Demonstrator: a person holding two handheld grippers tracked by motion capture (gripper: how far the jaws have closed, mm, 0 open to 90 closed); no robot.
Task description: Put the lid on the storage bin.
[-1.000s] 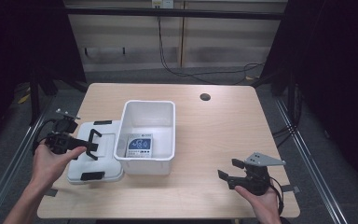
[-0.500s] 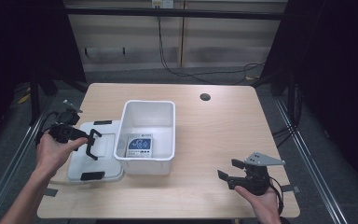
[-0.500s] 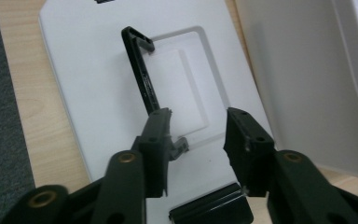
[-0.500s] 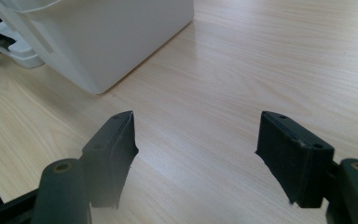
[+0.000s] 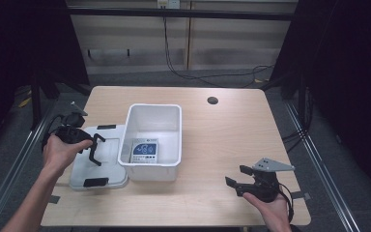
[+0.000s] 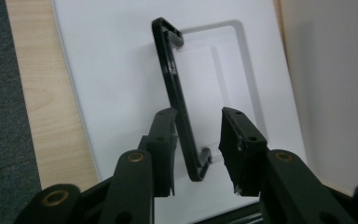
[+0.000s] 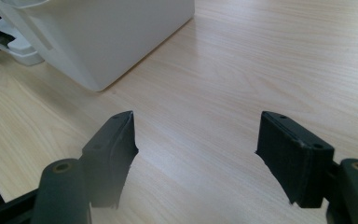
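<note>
In the high view, the left tongs [image 5: 92, 147] had drawn back toward the near-left since a second ago, from over the middle of the white lid [image 5: 99, 162] to its left part, and the lid's black handle [image 5: 95, 155] now stood up from it. The lid itself lay flat on the desk [image 5: 232, 125], touching the left wall of the open white bin [image 5: 152, 140], which held a printed card [image 5: 144, 151]. The right tongs [image 5: 236, 178] had not moved, idle at the near-right corner.

The left gripper view showed the tongs partly open, the raised handle [image 6: 175, 88] passing between the jaws but not clamped; likely a grip for lifting the lid was being set up.

In the right gripper view, the tongs [image 7: 196, 144] gaped wide over bare wood, holding nothing, with the bin's corner [image 7: 102, 42] well ahead.

The desk was pale wood with a round cable hole [image 5: 212, 100] at the far side; beyond it, dim panelling and trailing cables, with dark curtains either side.
</note>
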